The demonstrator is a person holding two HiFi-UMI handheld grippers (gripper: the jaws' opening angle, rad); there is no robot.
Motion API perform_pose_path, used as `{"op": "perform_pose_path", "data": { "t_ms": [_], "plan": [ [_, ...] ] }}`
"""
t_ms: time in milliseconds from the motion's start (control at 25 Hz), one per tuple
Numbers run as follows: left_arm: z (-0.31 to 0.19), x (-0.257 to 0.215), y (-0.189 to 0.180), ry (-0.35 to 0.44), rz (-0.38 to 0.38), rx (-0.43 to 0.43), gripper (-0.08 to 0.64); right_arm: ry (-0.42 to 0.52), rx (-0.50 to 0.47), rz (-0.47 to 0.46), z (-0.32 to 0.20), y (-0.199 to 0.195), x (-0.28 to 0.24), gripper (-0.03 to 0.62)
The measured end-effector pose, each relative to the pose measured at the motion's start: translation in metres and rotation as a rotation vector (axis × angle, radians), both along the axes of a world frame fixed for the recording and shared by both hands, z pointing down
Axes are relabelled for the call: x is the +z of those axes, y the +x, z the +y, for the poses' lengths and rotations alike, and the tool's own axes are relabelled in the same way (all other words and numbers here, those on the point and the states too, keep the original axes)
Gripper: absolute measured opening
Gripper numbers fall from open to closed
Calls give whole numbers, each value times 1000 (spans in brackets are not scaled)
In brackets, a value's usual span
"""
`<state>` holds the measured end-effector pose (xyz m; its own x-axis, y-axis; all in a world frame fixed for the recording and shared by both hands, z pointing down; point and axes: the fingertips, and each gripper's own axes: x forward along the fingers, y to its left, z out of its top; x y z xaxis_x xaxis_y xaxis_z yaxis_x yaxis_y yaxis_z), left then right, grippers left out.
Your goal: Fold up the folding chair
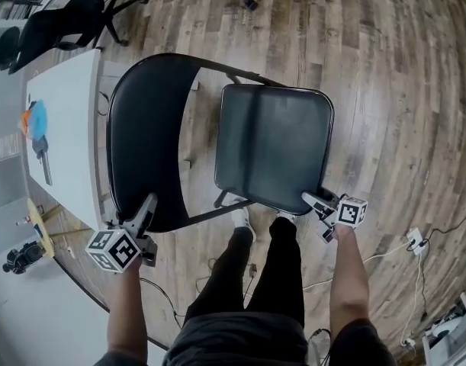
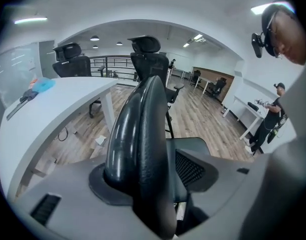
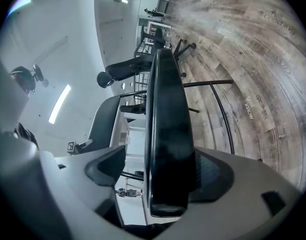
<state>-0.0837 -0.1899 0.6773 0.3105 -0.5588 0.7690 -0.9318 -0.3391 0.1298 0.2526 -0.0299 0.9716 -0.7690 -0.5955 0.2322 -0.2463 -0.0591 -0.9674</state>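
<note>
Folding chair (image 1: 217, 120) sits open on the wood floor (image 1: 385, 90), right beside the white bench (image 1: 69, 128), with the person's legs (image 1: 255, 273) just at the near side of it. The left hand-held gripper (image 1: 147, 204) is on the near edge of the black backrest (image 1: 145, 136), and its own view shows both pads clamped against that rim. The right hand-held gripper (image 1: 313, 199) is at the near corner of the seat (image 1: 272, 145). Its jaws straddle the seat edge. One pad is on it, while the other shows a sliver of gap, so it's not really clamped. Something blue (image 1: 36, 120) lies on the bench.
</note>
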Motion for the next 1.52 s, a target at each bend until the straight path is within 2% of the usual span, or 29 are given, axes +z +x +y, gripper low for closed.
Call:
{"op": "perform_pose_path", "data": {
  "t_ms": [240,560,800,1040,1320,1520],
  "plan": [
    [-7,-37,-16,38,25,-11,242,34,6,-67,-16,-33,-69,367],
    [-9,-83,-33,69,134,4,235,53,-16,-156,-41,-93,-154,367],
    [-8,-119,-45,75,202,33,215,56,-22,-155,-58,-148,-211,367],
    [-14,-153,-74,82,284,83,189,108,-44,-175,-89,-225,-270,367],
    [-34,-174,-124,101,324,103,190,123,-71,-211,-131,-322,-310,367],
    [-44,-185,-165,87,430,96,189,133,-105,-232,-160,-408,-329,367]
  ]
}}
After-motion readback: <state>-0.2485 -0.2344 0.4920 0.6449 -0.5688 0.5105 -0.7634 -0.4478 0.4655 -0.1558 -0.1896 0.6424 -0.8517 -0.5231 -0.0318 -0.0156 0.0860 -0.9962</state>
